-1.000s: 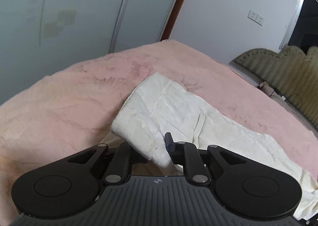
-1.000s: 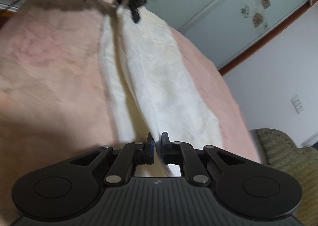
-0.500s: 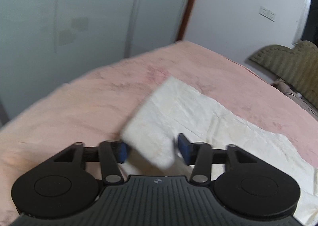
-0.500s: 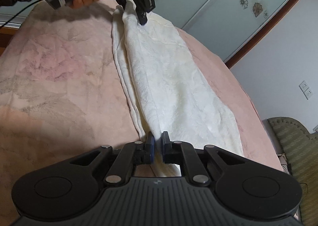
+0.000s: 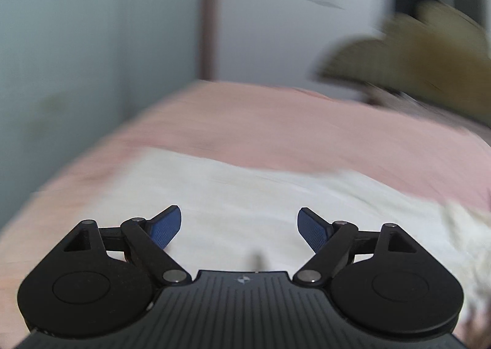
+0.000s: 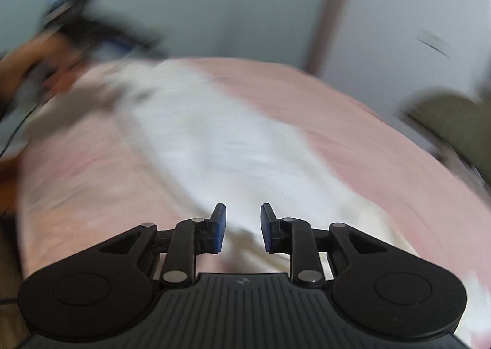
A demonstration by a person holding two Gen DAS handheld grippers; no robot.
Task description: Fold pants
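Both grippers, left gripper [image 5: 238, 227] and right gripper [image 6: 242, 227], are releasing limp white pants [image 6: 214, 140] lying on bed [image 6: 368, 140]; regrip hems.

Surface: bed [image 5: 307, 122] under a pink blanket [image 6: 76, 164].
On it: white pants [image 6: 208, 146], lying flat lengthwise, running ahead from just beneath the right gripper's fingers toward the far-left.

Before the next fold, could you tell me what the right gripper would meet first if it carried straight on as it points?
Most likely the white pants lying on the pink blanket: the right gripper, jaws just opening and empty, aims down at them. Blur leaves depth uncertain.
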